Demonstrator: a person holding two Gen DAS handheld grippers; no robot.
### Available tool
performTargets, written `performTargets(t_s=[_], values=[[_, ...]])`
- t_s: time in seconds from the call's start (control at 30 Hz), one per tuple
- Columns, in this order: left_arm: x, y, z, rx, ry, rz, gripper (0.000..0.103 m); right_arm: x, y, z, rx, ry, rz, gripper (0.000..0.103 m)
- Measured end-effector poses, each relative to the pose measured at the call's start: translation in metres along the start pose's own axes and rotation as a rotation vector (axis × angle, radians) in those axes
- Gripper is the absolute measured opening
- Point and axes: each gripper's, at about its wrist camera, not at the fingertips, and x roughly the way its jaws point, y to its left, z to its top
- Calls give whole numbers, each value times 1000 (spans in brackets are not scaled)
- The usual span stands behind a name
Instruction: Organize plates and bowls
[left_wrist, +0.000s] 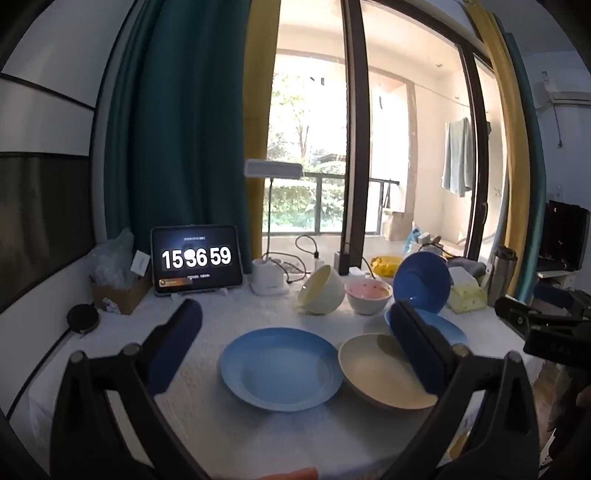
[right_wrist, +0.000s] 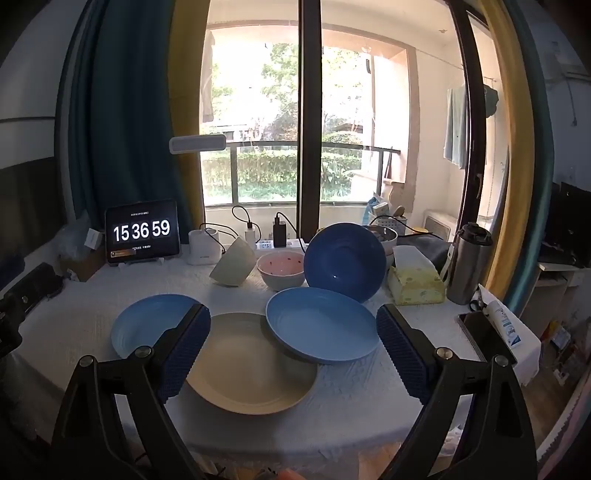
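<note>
Both claws, left claw and right claw, spread, empty | plates unstacked on desk | bowls scattered | sorting barely begun

Both wrist cameras sit low over the near edge of the table, looking across it toward the window. The left view stands left of the cream plate, the right view almost straight behind it. Both share that plate, the clock tablet and the bowls behind.
</note>
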Motion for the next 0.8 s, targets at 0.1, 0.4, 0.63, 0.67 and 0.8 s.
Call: performTargets(t_s=[0.1, 0.4, 0.63, 0.67, 0.8], values=[[0, 1, -1, 0, 0, 0, 102, 0, 0, -1, 0, 4, 0, 94], [1, 2, 0, 1, 5, -4, 102, 1, 0, -1, 2, 8, 0, 94], [3, 2, 0, 5, 15, -10, 102, 3, -4, -4, 12, 14, 0, 94], [3, 2, 1, 7, 15, -9, 102, 3, -4, -4, 13, 14, -1, 94], [4, 1, 0, 14, 13, -10, 102, 3, -4, -4, 13, 16, -2, 94]])
